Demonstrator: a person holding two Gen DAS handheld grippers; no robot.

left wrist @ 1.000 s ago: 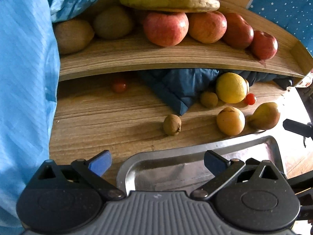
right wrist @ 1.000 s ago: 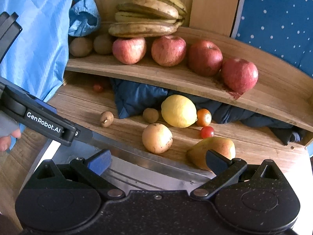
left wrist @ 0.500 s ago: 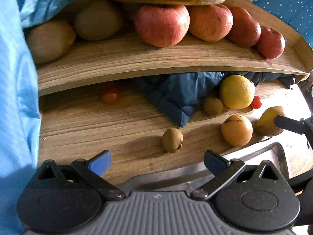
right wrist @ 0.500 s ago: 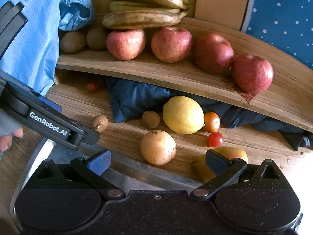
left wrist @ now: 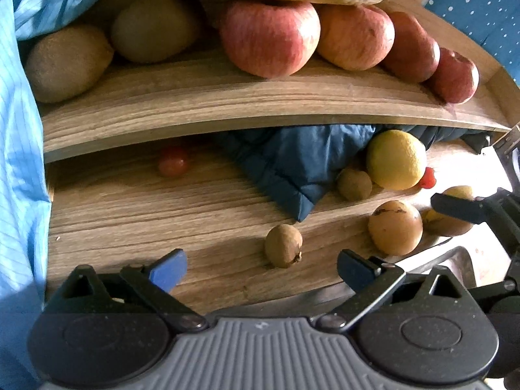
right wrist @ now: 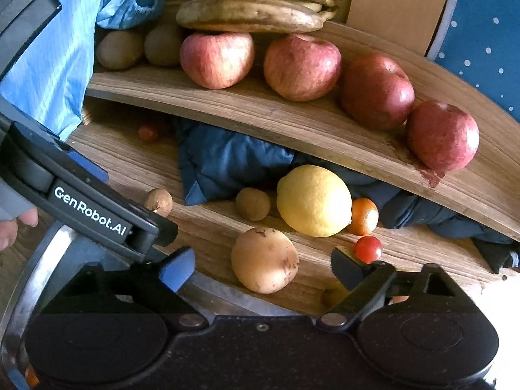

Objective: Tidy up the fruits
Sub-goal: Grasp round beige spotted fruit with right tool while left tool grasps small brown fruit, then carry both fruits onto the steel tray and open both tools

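Fruits lie loose on the wooden lower shelf (left wrist: 130,214), none grasped. Left gripper (left wrist: 261,268) is closing, its jaws still wide and clear of the small brown kiwi (left wrist: 282,245) ahead of them. Right gripper (right wrist: 261,268) is closing too, pads not touching the tan round fruit (right wrist: 265,260) between them. Beyond sit a yellow lemon (right wrist: 313,200), an orange tomato (right wrist: 364,216), and a red cherry tomato (right wrist: 368,248). Blotchy red apples (right wrist: 302,66) line the upper shelf under browned bananas (right wrist: 250,14).
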